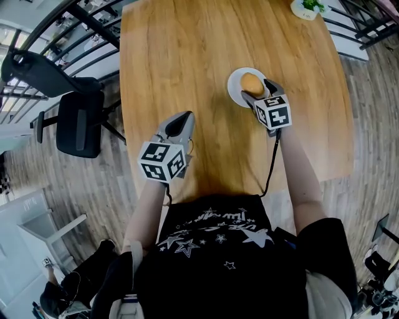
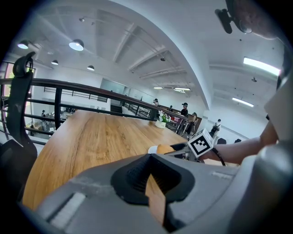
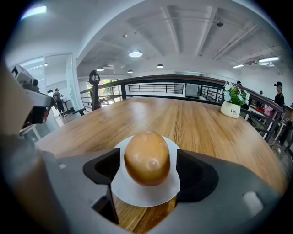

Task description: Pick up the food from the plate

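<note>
A golden-brown bun sits on a small white plate at the right of the wooden table. My right gripper is open at the plate's near side, one jaw on each side of the bun. In the right gripper view the bun fills the gap between the jaws of the right gripper, with slim gaps either side, above the plate. My left gripper is shut and empty over the table's front left. From the left gripper view, the bun shows far off.
A white pot with a green plant stands at the table's far right corner. A black office chair is left of the table, with railings behind it. The table's near edge is close to the person's body.
</note>
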A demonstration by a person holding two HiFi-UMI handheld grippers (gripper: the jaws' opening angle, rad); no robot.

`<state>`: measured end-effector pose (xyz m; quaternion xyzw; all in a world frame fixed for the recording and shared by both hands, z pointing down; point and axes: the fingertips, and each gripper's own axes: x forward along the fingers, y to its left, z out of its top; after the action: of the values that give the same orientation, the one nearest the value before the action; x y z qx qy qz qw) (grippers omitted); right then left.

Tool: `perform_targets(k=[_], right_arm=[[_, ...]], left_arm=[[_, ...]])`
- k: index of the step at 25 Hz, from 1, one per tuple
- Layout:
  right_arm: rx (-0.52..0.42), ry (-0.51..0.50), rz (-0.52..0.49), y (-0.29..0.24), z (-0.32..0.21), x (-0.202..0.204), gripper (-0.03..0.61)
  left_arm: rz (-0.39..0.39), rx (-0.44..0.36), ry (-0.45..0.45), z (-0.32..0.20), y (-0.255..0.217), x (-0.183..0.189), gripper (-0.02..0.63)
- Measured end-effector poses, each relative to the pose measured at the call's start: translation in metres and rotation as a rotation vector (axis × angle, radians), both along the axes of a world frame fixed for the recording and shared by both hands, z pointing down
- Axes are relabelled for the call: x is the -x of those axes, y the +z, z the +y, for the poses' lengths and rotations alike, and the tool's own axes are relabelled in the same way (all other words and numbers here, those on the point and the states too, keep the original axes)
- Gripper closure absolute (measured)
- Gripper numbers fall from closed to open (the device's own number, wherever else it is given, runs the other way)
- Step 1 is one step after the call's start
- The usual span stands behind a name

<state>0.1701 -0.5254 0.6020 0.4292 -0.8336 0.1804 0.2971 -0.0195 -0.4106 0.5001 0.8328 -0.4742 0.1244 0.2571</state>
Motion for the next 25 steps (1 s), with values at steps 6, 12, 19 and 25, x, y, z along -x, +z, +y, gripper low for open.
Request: perform_targets(k=[6,12,19,25], right_arm=[[0.002,-0.012,0.012,0.000,-0.001,0.002,0.258],[0.015,0.005,0.021,0.002,0.002,0.002,0.262],[-0.002,0.028,0.014,-0.010,0.009,0.004,0.265],[-0.028,0.039,0.003,-0.028,0.022,0.007,0.266]], left_arm=[[0.003,0.002,-0.005,0.000,0.000,0.002,0.612],[0.010,0.000,-0.004,0.003,0.001,0.004,0.612],[0.017,-0.014,0.001,0.010,-0.006,0.009,0.612],[0.032,-0.033,0.001,0.019,-0.017,0.016,0.612]])
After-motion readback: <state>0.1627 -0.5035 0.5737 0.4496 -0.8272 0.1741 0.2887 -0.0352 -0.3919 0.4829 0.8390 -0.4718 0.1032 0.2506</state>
